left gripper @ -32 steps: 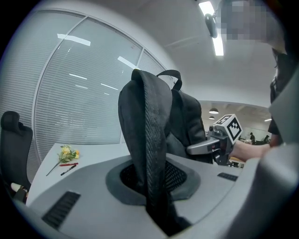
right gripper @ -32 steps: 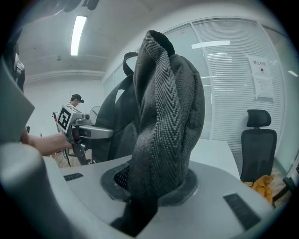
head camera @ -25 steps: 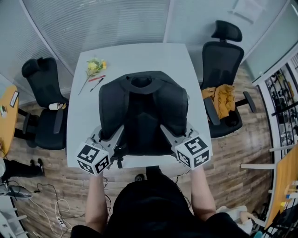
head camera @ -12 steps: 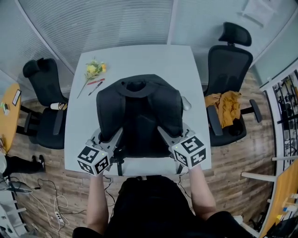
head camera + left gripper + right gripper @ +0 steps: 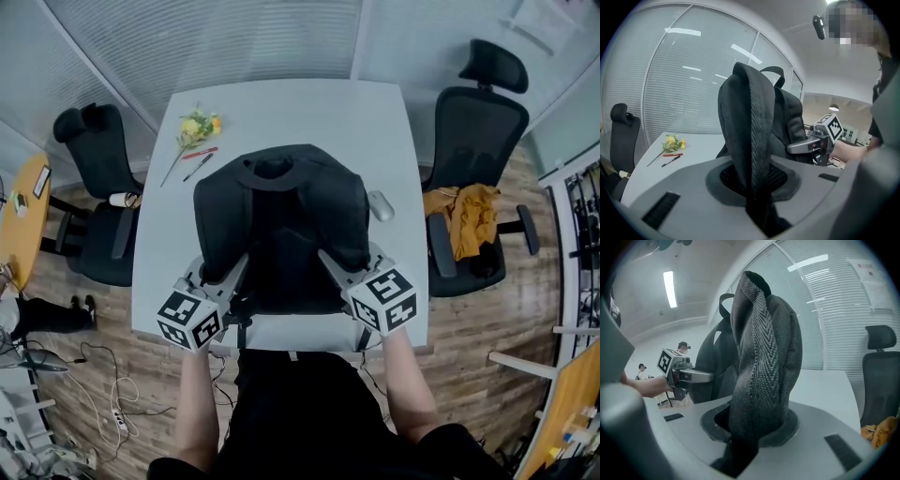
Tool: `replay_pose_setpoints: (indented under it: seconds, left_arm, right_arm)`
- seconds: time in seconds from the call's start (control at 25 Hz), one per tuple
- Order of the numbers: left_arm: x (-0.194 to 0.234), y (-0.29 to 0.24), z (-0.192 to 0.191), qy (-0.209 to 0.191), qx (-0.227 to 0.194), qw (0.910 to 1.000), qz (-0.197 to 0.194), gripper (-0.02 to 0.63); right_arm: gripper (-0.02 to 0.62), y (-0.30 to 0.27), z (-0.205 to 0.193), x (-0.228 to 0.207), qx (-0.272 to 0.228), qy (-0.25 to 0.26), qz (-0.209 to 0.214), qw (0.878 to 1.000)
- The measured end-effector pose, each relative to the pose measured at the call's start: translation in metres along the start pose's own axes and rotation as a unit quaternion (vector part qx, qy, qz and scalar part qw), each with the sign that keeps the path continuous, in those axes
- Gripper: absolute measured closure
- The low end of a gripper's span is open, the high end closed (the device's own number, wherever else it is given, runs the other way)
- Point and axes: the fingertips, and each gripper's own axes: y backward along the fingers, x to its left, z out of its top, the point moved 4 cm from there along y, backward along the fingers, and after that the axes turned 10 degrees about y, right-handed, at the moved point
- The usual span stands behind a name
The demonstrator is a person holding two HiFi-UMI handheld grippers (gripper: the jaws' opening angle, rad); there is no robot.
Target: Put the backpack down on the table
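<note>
A black backpack point(image 5: 279, 225) stands over the near half of the white table point(image 5: 291, 108), its top handle toward the far side. My left gripper point(image 5: 232, 274) is shut on the backpack's left shoulder strap point(image 5: 751, 150), which rises from between its jaws. My right gripper point(image 5: 330, 265) is shut on the right shoulder strap point(image 5: 757, 376), a grey woven band that fills its view. Each gripper shows in the other's view, beside the pack point(image 5: 787, 122). Whether the pack's bottom rests on the table is hidden.
A yellow flower point(image 5: 193, 127), a red pen point(image 5: 198, 155) and a black pen point(image 5: 196, 168) lie at the table's far left. A computer mouse point(image 5: 380, 204) lies right of the pack. Black chairs point(image 5: 98, 202) stand on both sides; the right chair point(image 5: 478, 159) holds an orange cloth point(image 5: 466, 214).
The backpack and both grippers have come a little lower over the table, and the pack looks flatter. The mouse to its right has come into sight. Both grips are unchanged.
</note>
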Motion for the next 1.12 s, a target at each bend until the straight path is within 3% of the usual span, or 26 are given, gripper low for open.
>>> replay_pose_setpoints:
  seconds: [0.8,1.12]
  left_arm:
    - [0.013,-0.028,-0.018,0.012,0.015,0.9998,0.010,0.529]
    - [0.019,-0.042,-0.027,-0.008,0.023,0.9995,0.020,0.500]
  right_arm:
    - [0.446,-0.013,-0.026,-0.015,-0.001,-0.019,-0.017,1.000]
    - [0.416,-0.023,-0.032,-0.020,0.015,-0.014,-0.031,0.999]
